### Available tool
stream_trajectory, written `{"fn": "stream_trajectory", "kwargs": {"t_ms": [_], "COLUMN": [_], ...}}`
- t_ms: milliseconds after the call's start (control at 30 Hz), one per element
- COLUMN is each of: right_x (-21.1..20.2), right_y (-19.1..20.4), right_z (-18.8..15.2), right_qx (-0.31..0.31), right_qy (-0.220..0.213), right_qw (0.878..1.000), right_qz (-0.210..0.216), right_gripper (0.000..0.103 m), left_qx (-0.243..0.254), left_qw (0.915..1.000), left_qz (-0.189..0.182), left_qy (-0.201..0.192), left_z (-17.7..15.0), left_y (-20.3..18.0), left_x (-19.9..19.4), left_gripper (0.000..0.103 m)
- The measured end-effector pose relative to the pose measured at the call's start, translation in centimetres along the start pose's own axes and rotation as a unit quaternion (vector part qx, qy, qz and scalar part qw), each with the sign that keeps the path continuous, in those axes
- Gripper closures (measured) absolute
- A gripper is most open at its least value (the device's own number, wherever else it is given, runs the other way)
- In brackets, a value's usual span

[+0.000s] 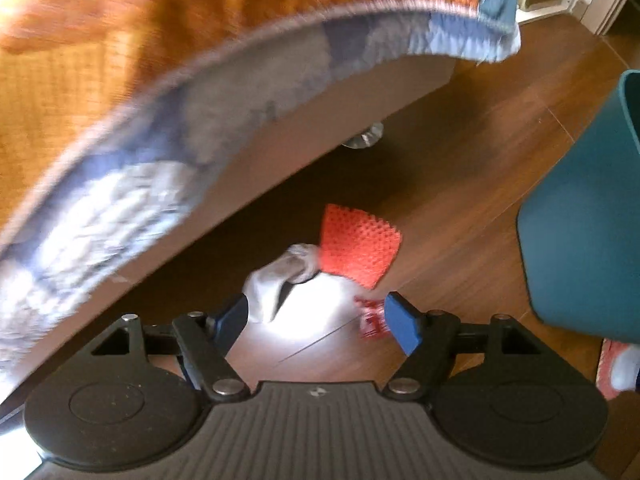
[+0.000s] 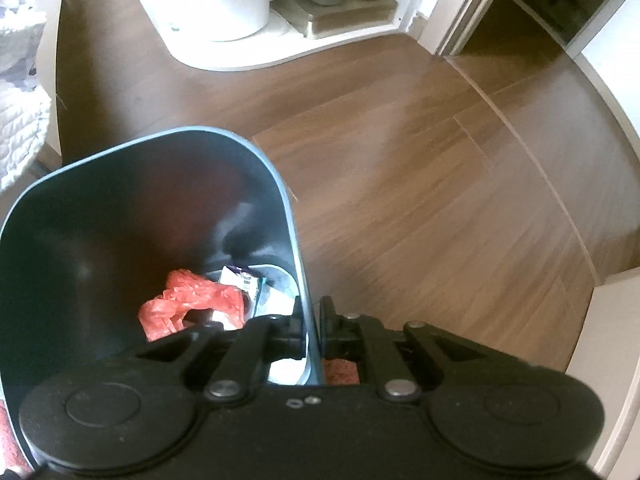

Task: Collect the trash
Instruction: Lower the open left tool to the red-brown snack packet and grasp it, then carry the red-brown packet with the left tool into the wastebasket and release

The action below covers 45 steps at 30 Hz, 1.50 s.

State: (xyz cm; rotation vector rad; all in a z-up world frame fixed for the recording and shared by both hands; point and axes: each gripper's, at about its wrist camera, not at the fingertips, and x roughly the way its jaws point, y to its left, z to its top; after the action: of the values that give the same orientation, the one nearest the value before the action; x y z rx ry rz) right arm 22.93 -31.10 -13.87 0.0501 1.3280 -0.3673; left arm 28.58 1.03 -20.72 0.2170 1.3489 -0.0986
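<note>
Left tongs (image 1: 316, 320) hang open above floor litter — a white wad (image 1: 276, 276), red mesh (image 1: 358, 246) at one o'clock. Right tongs (image 2: 311, 326) clamp the teal bin's rim (image 2: 294, 240); red plastic (image 2: 188, 304) already lies inside — partly done, by my reading.

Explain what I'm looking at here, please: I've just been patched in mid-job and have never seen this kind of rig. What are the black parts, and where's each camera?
There is no robot arm. A person holds a pair of tongs in each hand, and each carries a wide-angle camera looking along its fingers.

The left view looks down at a wooden floor beside a bed with an orange blanket. The left tongs are open above a white crumpled scrap, a red mesh piece and a small red wrapper. They grip nothing.

In the right view, the right tongs are shut on the rim of a dark teal bin, which already holds a red plastic bag and some packaging.
</note>
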Motion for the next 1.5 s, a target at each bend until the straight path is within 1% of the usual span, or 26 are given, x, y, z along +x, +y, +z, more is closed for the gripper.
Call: {"fn": "stream_trajectory", "kwargs": {"t_ms": [67,133,200,233,300,400,467,533,667,767,833,933,1067,1100,1133,1167,1200,1233,1333,1433,1500], "right_x": [-0.2,-0.4,-0.6,-0.6,-0.6,-0.5,0.2,0.3,0.8,1.2,1.5,1.7,2.2,2.5,2.6,2.7,2.8,2.8,2.9,2.8,2.7], "right_y": [0.3,0.3,0.0,0.1,-0.1,-0.3,-1.1,-1.1,-1.0,-1.1,-1.1,-1.1,-1.3,-1.3,-1.4,-1.4,-1.4,-1.4,-1.6,-1.8,-1.9], "right_z": [0.0,0.2,0.5,0.6,0.8,1.1,1.9,2.0,2.3,2.4,2.4,2.5,2.5,2.6,2.6,2.6,2.7,2.7,2.7,2.5,2.5], "right_qx": [-0.009,-0.019,-0.03,-0.031,-0.036,-0.031,-0.026,-0.031,-0.03,-0.027,-0.026,-0.026,-0.023,-0.021,-0.02,-0.019,-0.02,-0.02,-0.019,-0.022,-0.024], "right_qy": [0.003,0.008,0.01,0.011,0.018,0.025,0.029,0.033,0.042,0.048,0.052,0.058,0.064,0.067,0.069,0.07,0.07,0.069,0.068,0.068,0.066], "right_qw": [1.0,1.0,0.999,0.999,0.999,0.999,0.999,0.998,0.998,0.998,0.998,0.998,0.997,0.997,0.997,0.997,0.997,0.997,0.997,0.997,0.997], "right_qz": [0.005,0.018,0.023,0.026,0.029,0.033,0.038,0.04,0.036,0.029,0.026,0.024,0.024,0.023,0.023,0.024,0.024,0.024,0.026,0.028,0.028], "right_gripper": [0.097,0.092,0.09,0.088,0.087,0.081,0.069,0.062,0.061,0.061,0.061,0.061,0.061,0.061,0.061,0.061,0.061,0.061,0.061,0.062,0.064], "left_qx": [-0.003,-0.003,-0.001,0.003,0.007,-0.013,-0.034,-0.048,-0.055,-0.054,-0.046,-0.036,-0.046,-0.048,-0.05,-0.052,-0.056,-0.058,-0.064,-0.063,-0.064], "left_qw": [0.9999,0.9996,0.9988,0.9986,0.9974,0.9949,0.9925,0.9903,0.9885,0.9874,0.9878,0.9891,0.9889,0.9885,0.988,0.9871,0.9861,0.9858,0.9849,0.9858,0.9863], "left_qz": [-0.014,-0.027,-0.043,-0.043,-0.046,-0.046,-0.045,-0.04,-0.042,-0.053,-0.055,-0.048,-0.052,-0.054,-0.056,-0.06,-0.064,-0.063,-0.065,-0.059,-0.056], "left_qy": [0.006,0.011,0.023,0.03,0.055,0.089,0.109,0.124,0.134,0.139,0.138,0.135,0.132,0.133,0.135,0.139,0.143,0.145,0.147,0.144,0.142], "left_z": [0.8,1.2,1.1,0.8,0.2,-0.8,-1.5,-2.1,-2.8,-3.1,-3.2,-3.2,-2.9,-2.8,-2.7,-2.7,-2.8,-2.8,-2.8,-2.8,-2.5], "left_y": [-0.9,-2.0,-3.1,-3.8,-4.7,-5.0,-4.5,-4.0,-3.4,-3.6,-3.9,-4.4,-4.3,-4.2,-4.3,-4.2,-4.2,-4.2,-4.0,-3.9,-3.7], "left_x": [1.8,3.6,5.4,6.4,8.6,11.9,13.7,15.4,17.6,18.8,19.3,19.8,20.6,20.8,20.9,21.1,21.2,21.2,21.1,20.3,19.4], "left_gripper": [0.028,0.028,0.026,0.026,0.026,0.026,0.026,0.026,0.026,0.026,0.026,0.026,0.027,0.03,0.041,0.047,0.061,0.065,0.068,0.068,0.068]}}
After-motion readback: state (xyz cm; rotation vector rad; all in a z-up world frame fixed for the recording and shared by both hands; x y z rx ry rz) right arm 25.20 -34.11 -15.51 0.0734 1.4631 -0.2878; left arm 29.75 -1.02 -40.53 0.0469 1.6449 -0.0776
